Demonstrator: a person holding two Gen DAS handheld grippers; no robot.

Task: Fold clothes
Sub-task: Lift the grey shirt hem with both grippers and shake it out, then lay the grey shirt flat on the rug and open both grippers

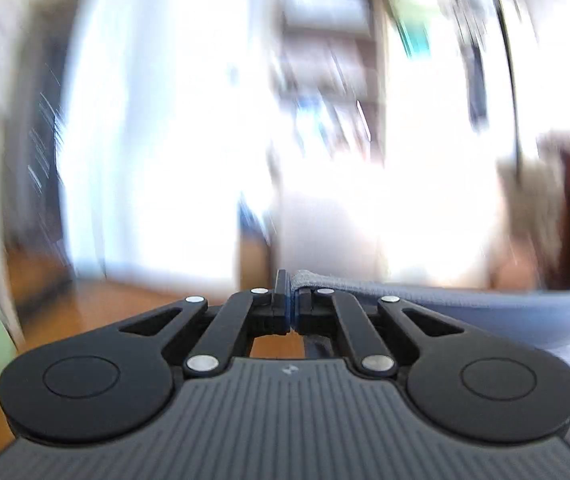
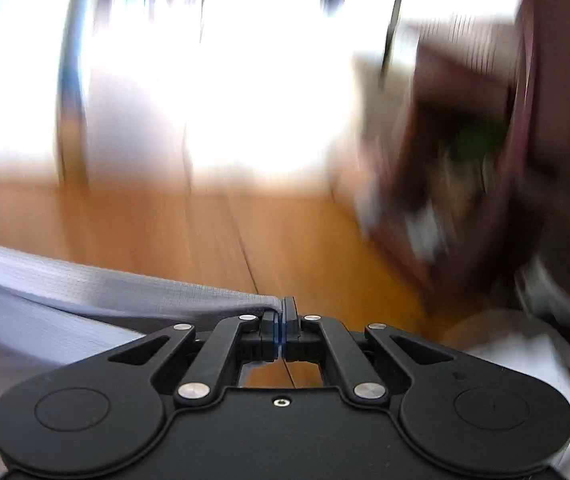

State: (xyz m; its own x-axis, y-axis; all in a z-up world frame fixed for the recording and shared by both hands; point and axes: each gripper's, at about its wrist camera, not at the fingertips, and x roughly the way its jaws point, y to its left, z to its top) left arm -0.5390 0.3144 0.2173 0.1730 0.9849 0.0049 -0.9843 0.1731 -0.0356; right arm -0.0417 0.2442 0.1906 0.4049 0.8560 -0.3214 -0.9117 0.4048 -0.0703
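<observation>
- Left gripper (image 1: 289,292) clamped on a corner of the grey garment (image 1: 465,308), whose banded edge runs off rightward
- Right gripper (image 2: 283,314) pinches its other corner; cloth stretches leftward
- Wooden floor (image 2: 213,232) lies beyond, background blurred

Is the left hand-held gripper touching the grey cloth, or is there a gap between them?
Touching. In the left wrist view, the left hand-held gripper is closed on the edge of the grey cloth; the fabric comes out directly from between its fingertips.
</observation>
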